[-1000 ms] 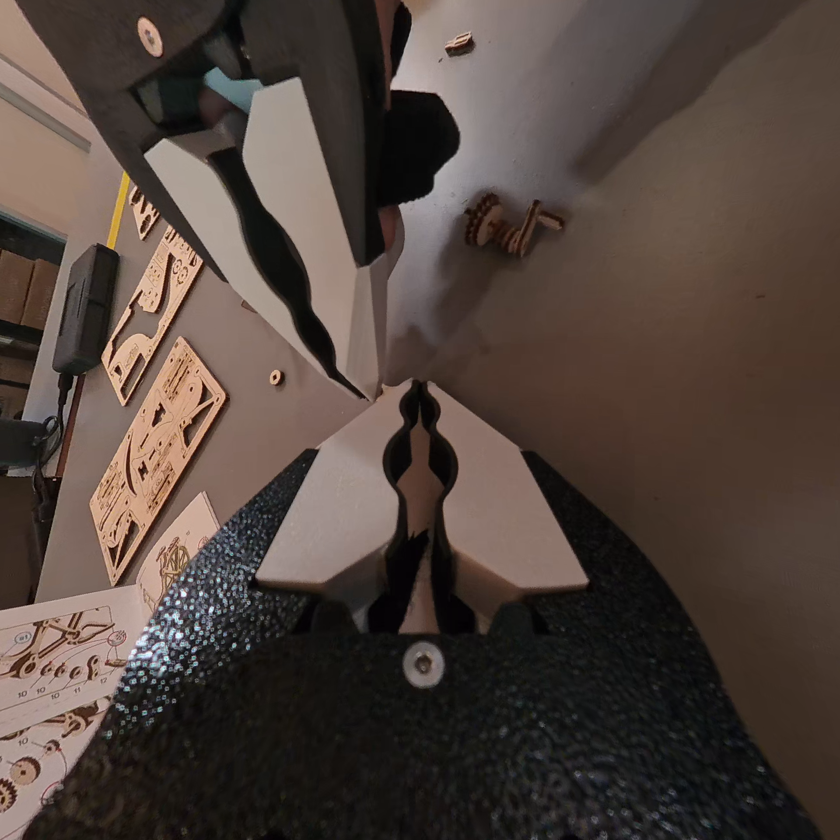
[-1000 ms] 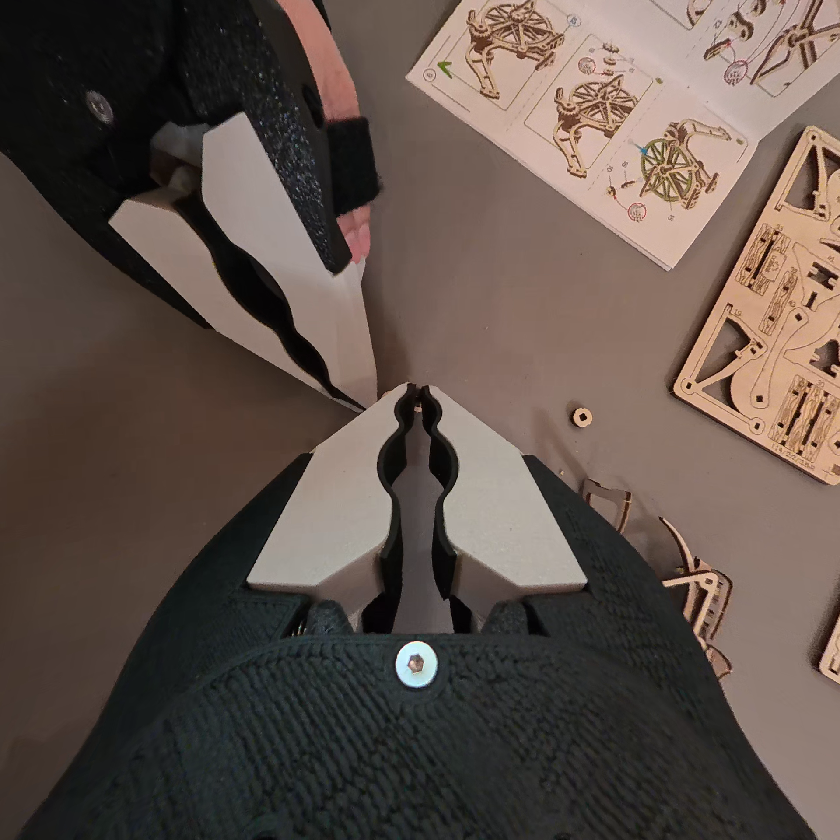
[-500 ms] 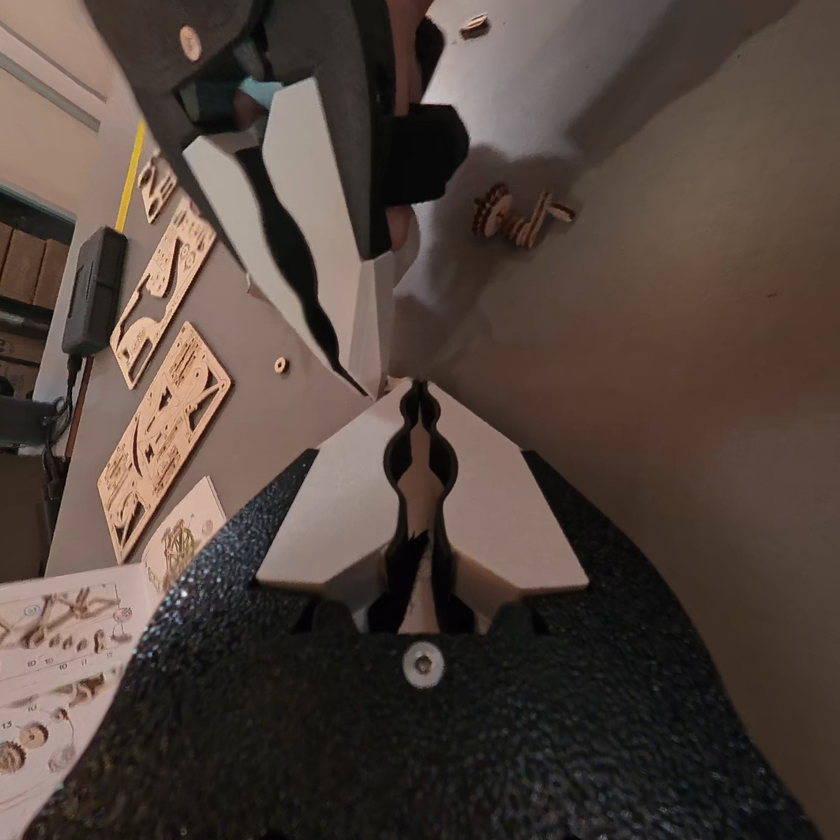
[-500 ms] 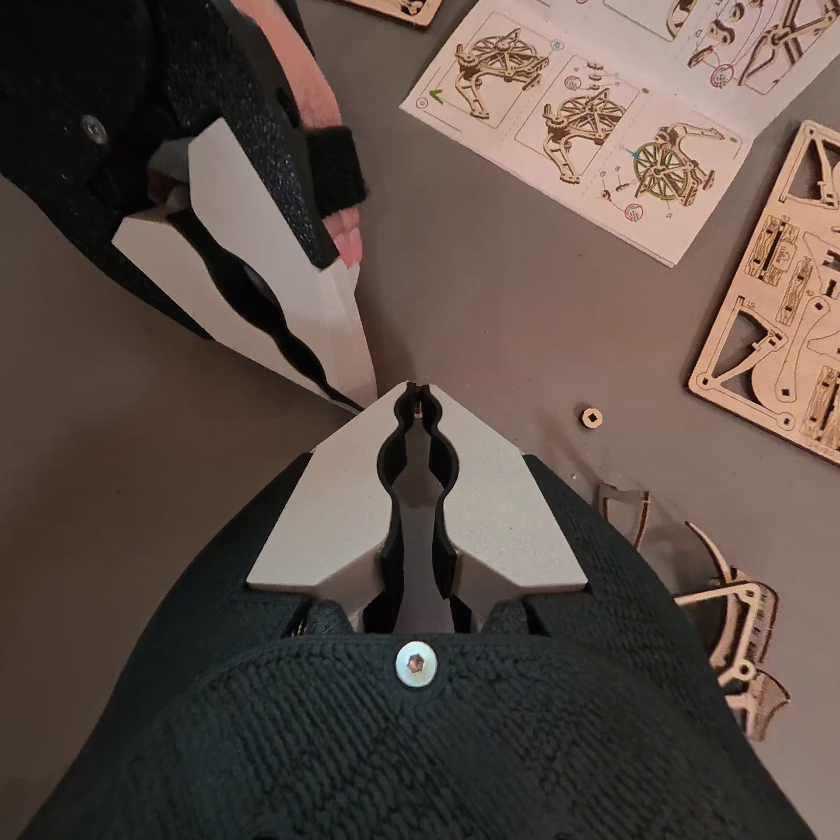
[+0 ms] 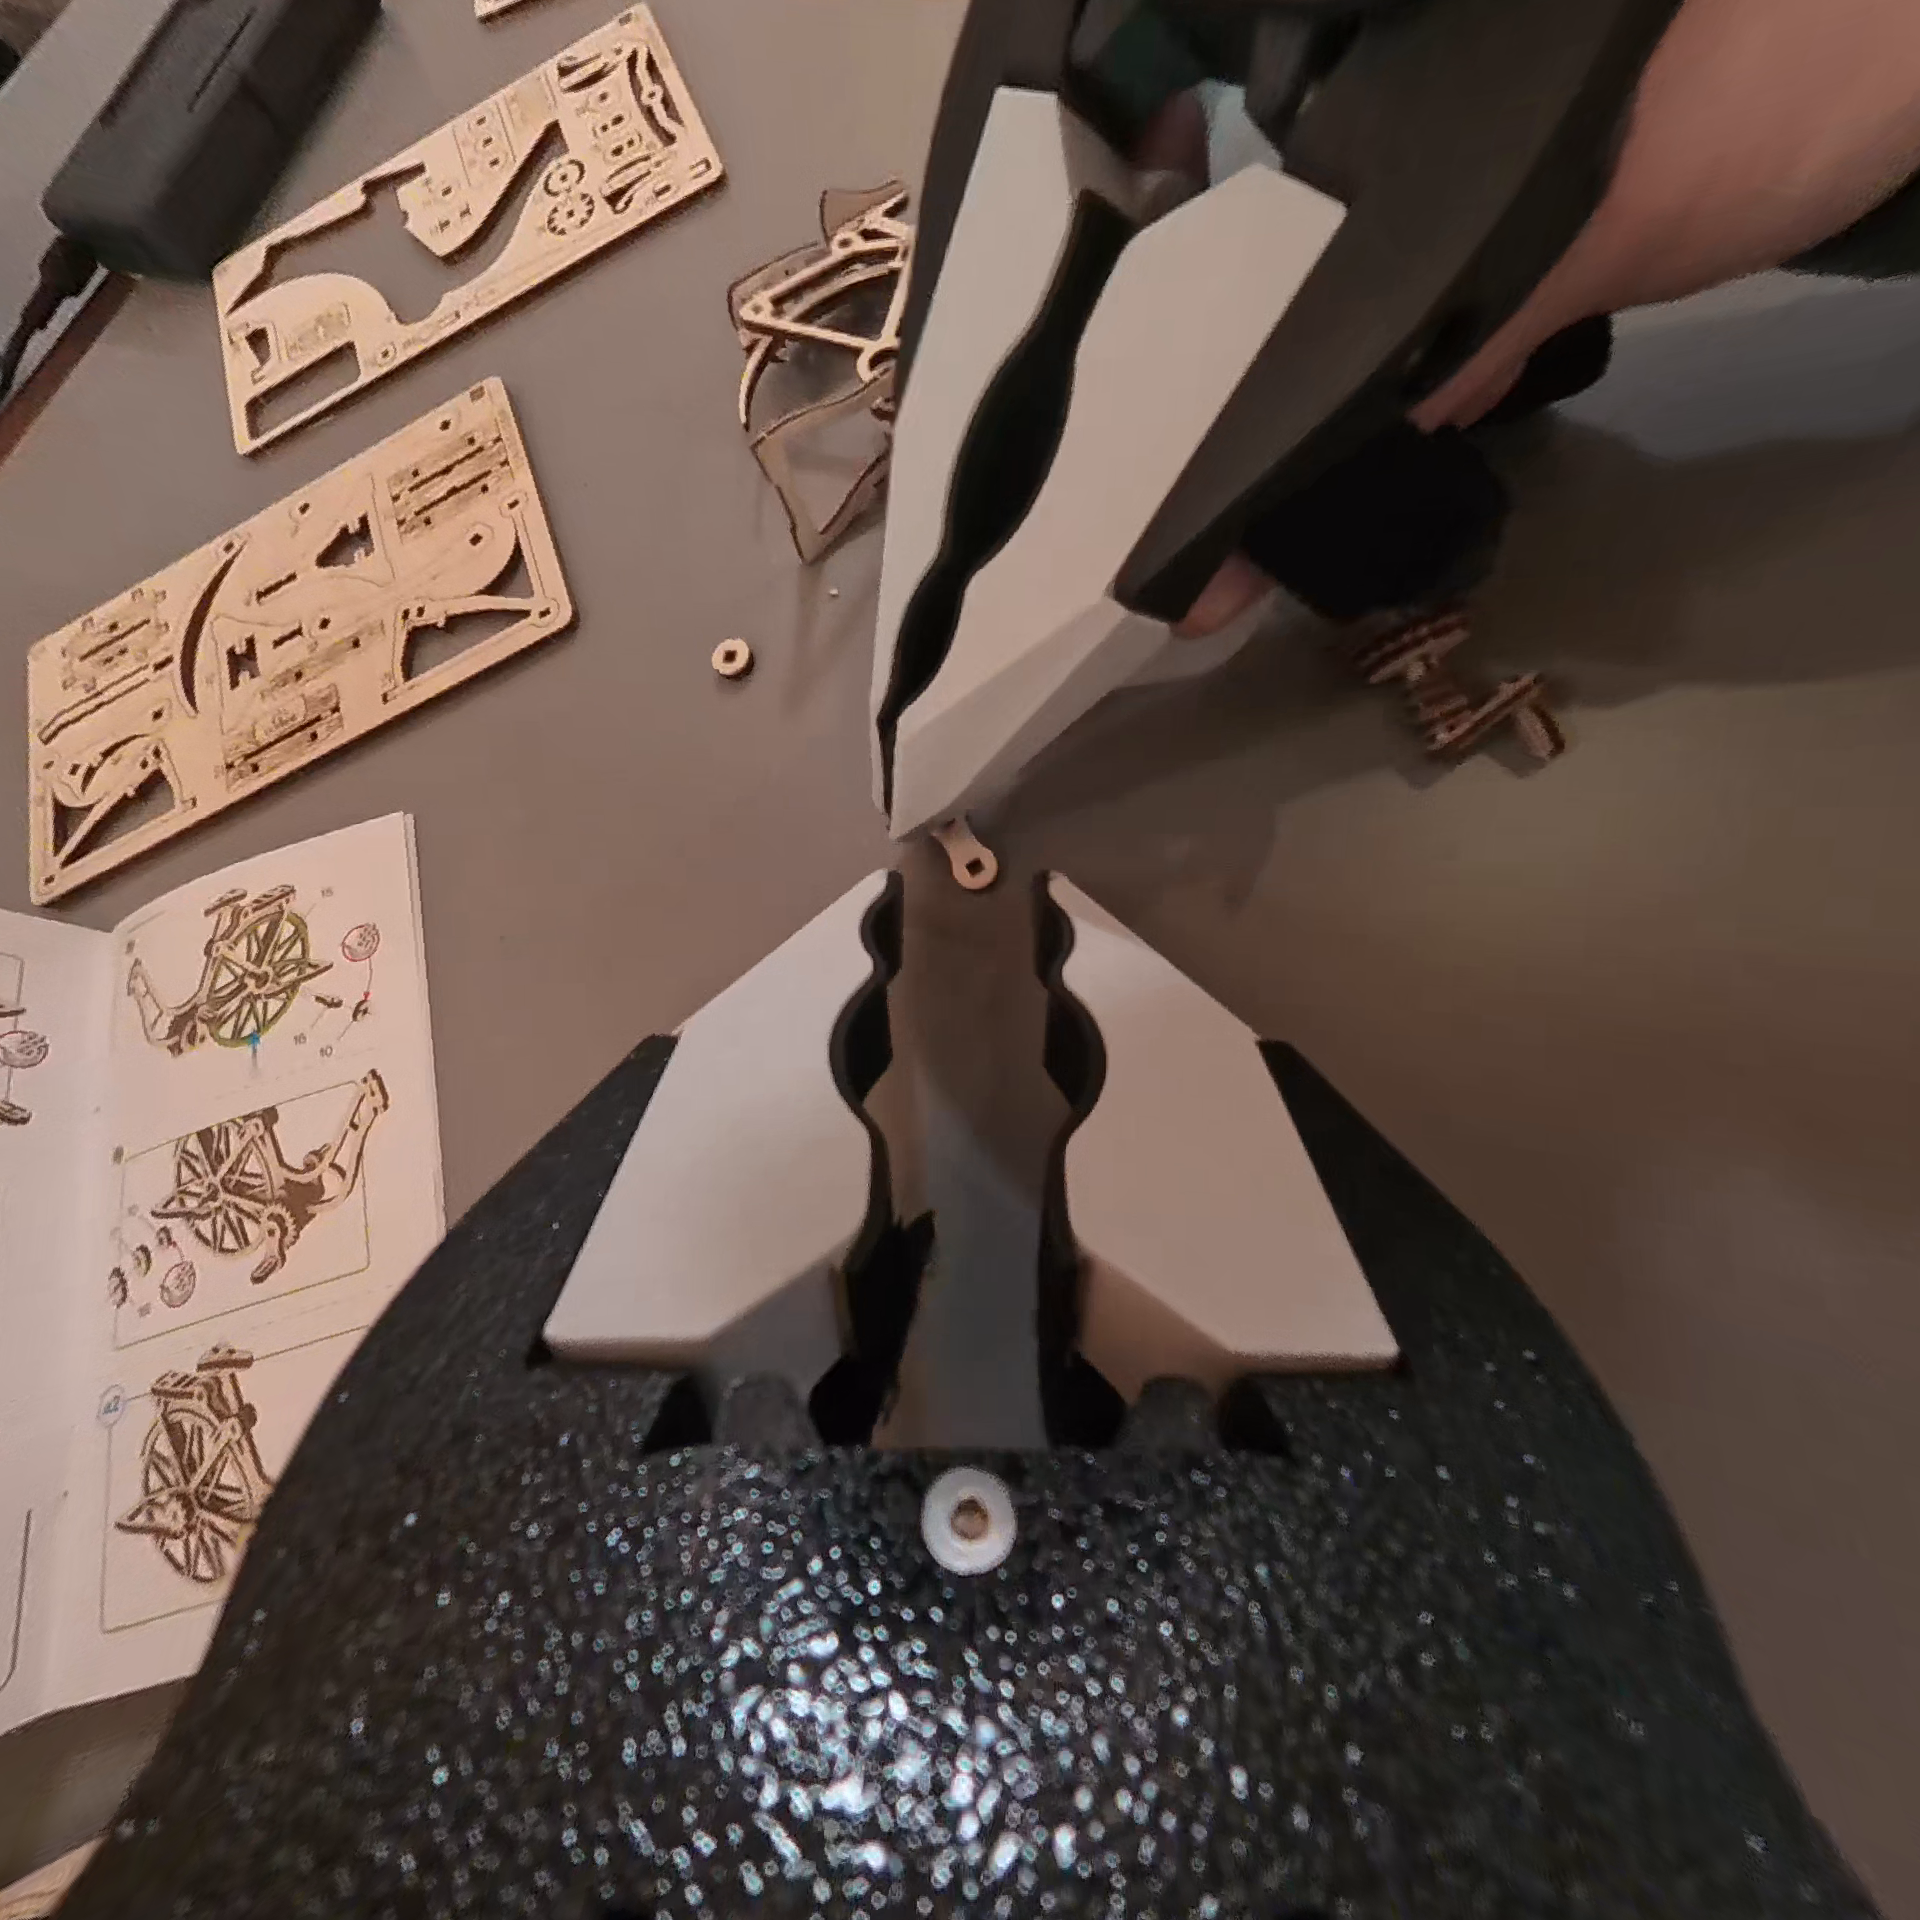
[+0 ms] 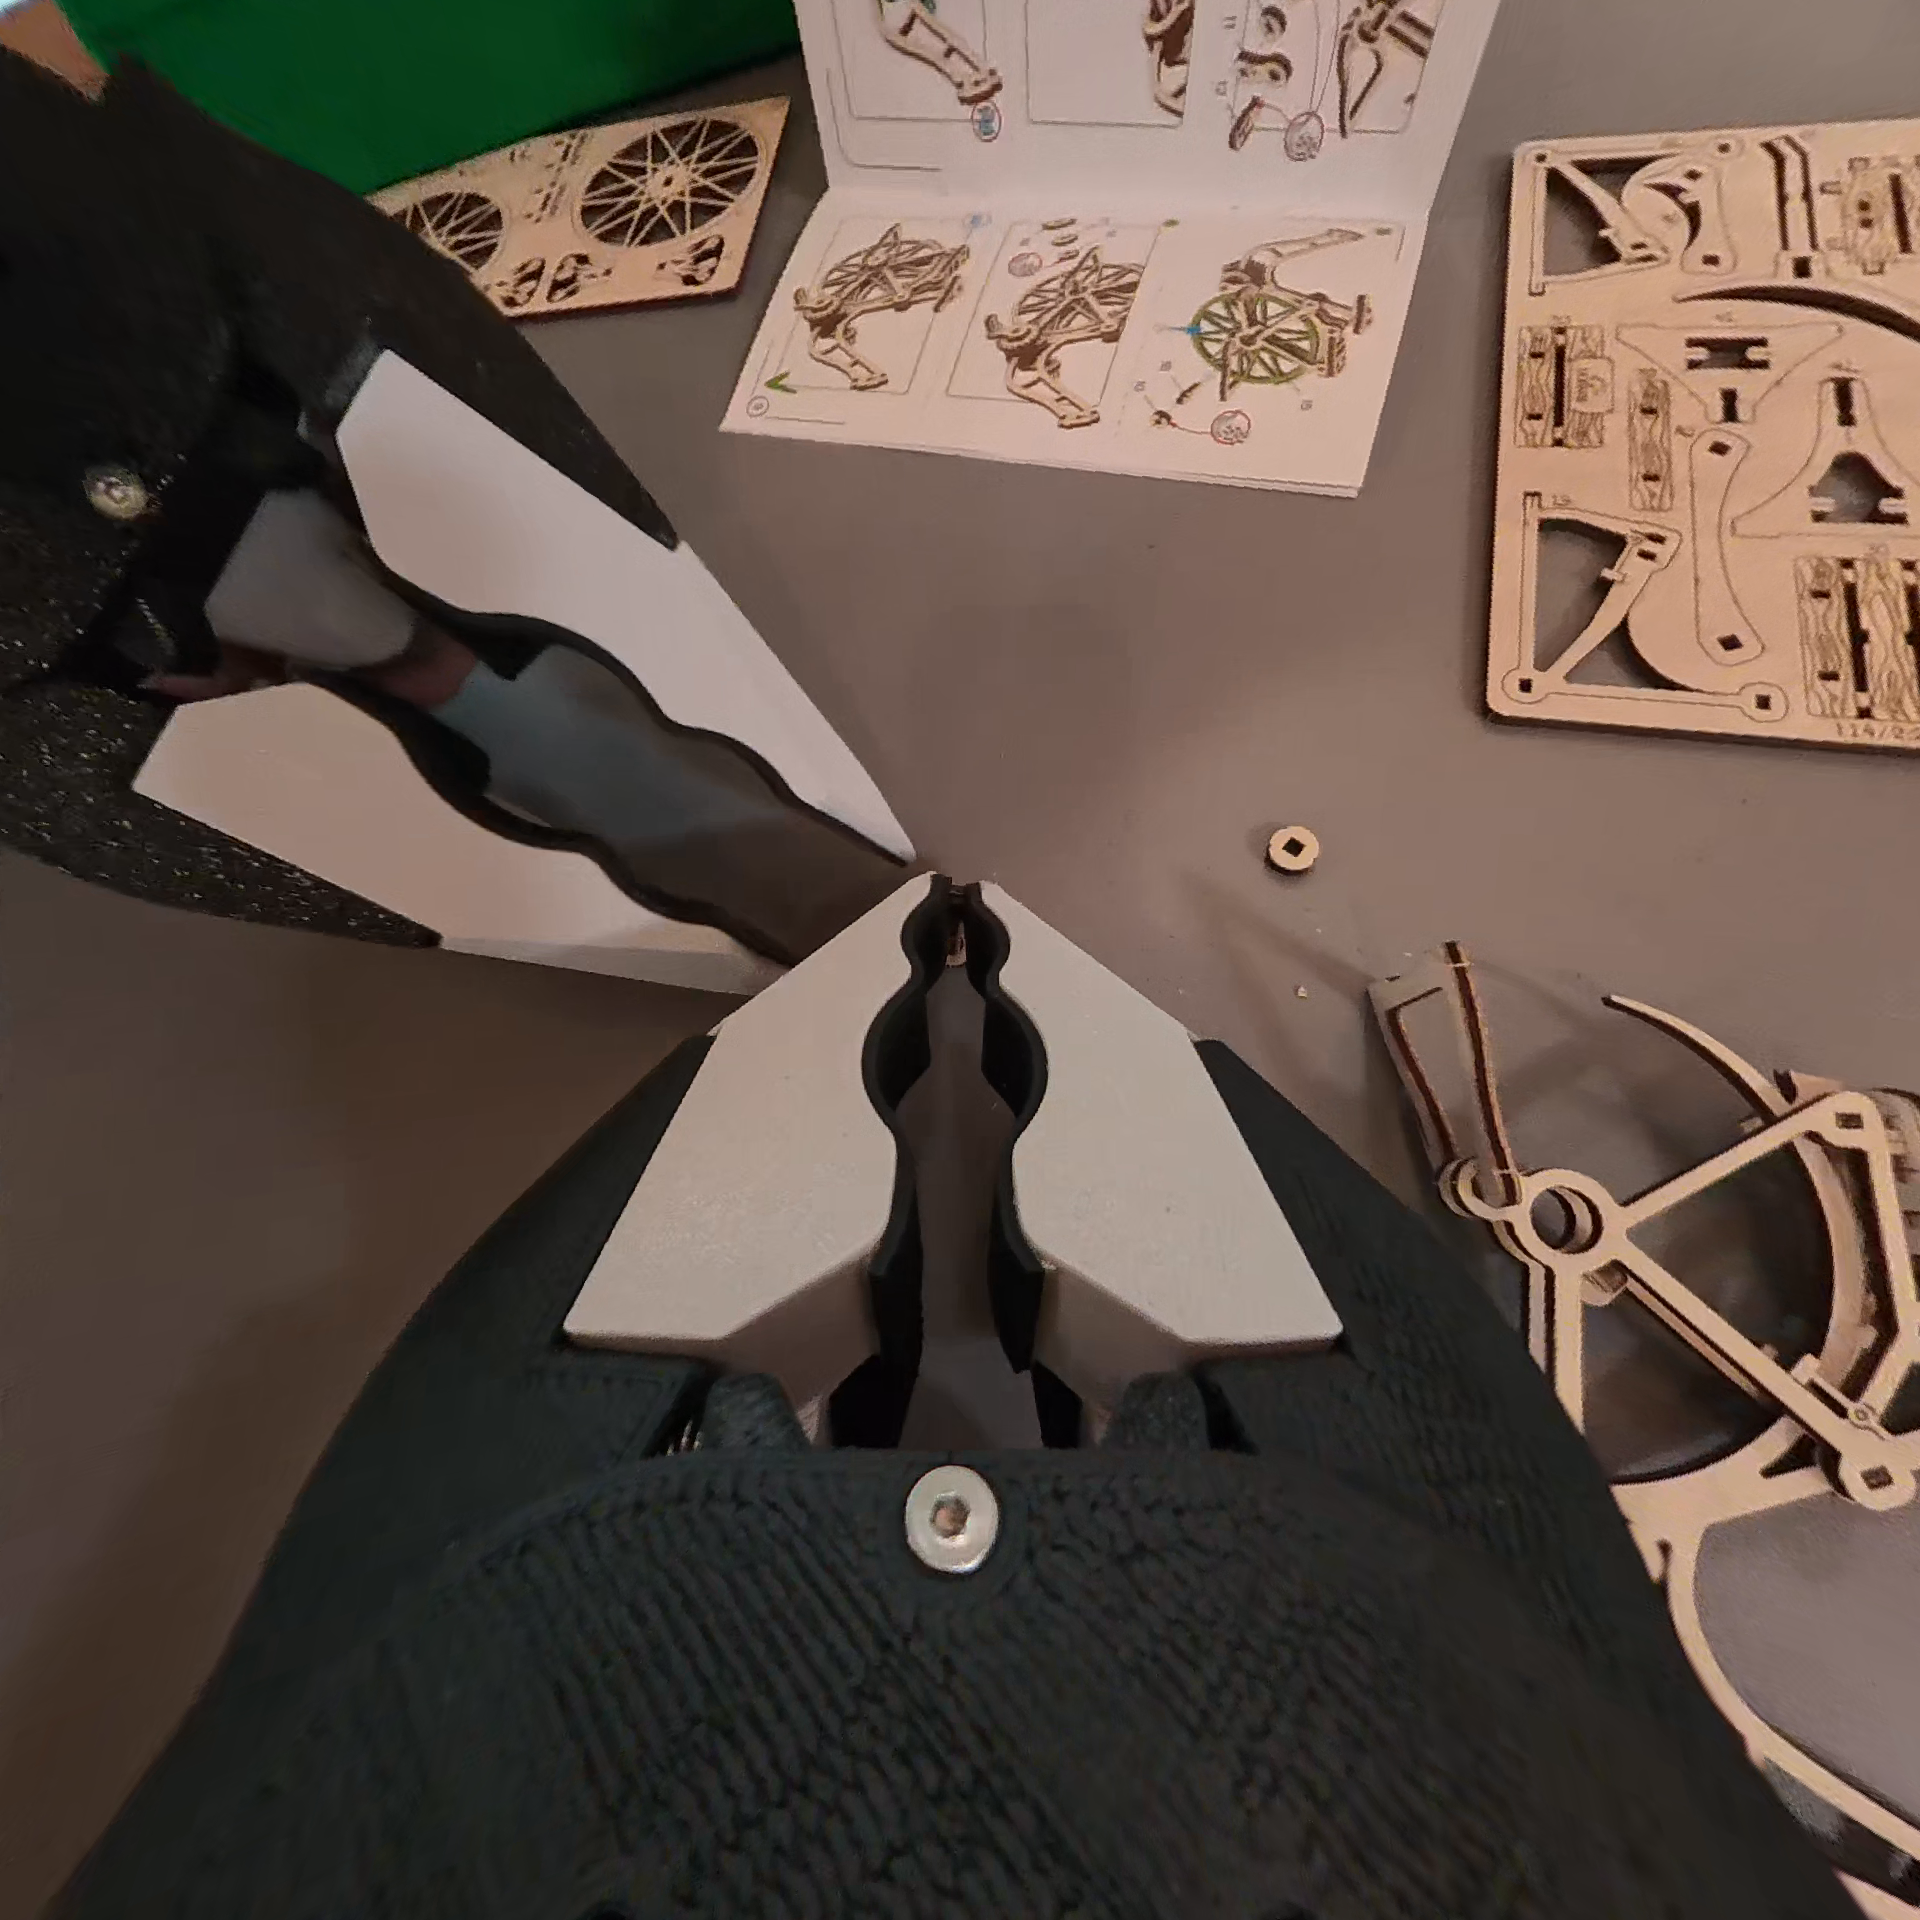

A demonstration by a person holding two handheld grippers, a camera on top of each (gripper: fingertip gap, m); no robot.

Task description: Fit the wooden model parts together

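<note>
My right gripper (image 6: 954,891) is shut on a small wooden lever part with a square hole (image 5: 968,854). The part sticks out below the right gripper's tips (image 5: 891,816) in the left wrist view. My left gripper (image 5: 968,883) is open, its jaws on either side of that part without touching it. In the right wrist view the left gripper (image 6: 836,904) comes in from the left, open, its tips right at the right gripper's tips. Both are low over the grey table (image 6: 1039,675).
A loose wooden washer (image 6: 1295,850) lies on the table. A partly built wheel frame (image 6: 1662,1247) is to the right, and a gear-and-axle piece (image 5: 1455,686) lies beyond. Wooden part sheets (image 6: 1714,436), an instruction booklet (image 6: 1070,343) and a black power adapter (image 5: 197,114) are further out. Left and right tips are no more than a few centimetres apart.
My left gripper has opened and let go of the small part, which the right gripper still holds. Both grippers have tilted down towards the table.
</note>
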